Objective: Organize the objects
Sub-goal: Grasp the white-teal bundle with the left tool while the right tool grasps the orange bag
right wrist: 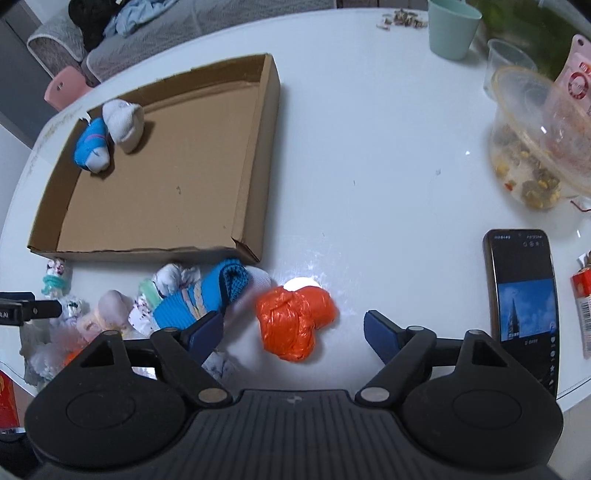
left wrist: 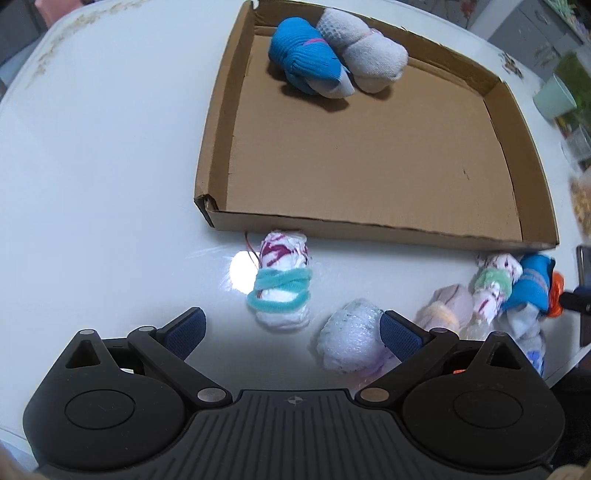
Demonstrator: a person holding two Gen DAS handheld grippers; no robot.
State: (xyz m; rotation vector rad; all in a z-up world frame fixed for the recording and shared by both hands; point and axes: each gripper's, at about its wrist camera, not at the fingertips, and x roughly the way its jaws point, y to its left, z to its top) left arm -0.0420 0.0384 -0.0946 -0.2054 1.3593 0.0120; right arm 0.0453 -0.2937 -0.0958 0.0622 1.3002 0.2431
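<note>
1. We see our left tongs spread wide above the white counter, with nothing pressed between their blue pads.
2. A white bundle wrapped in a teal band lies on the counter between those fingers but farther out, untouched; a pale crinkled bundle sits just against the inner side of the right pad.
3. Our right tongs also stand open, gripping nothing.
4. An orange plastic-wrapped bundle lies on the counter between their fingers, apart from both pads.
5. A blue rolled sock rests just beside the left finger of the right tongs, at the edge of a cluster of small bundles lined up along the near wall of the cardboard tray.
6. Inside the tray, in its far corner, a blue sock roll and a white sock roll lie touching each other.
7. To the right, a phone lies on the counter, with a clear bowl and a mint cup beyond it.
</note>
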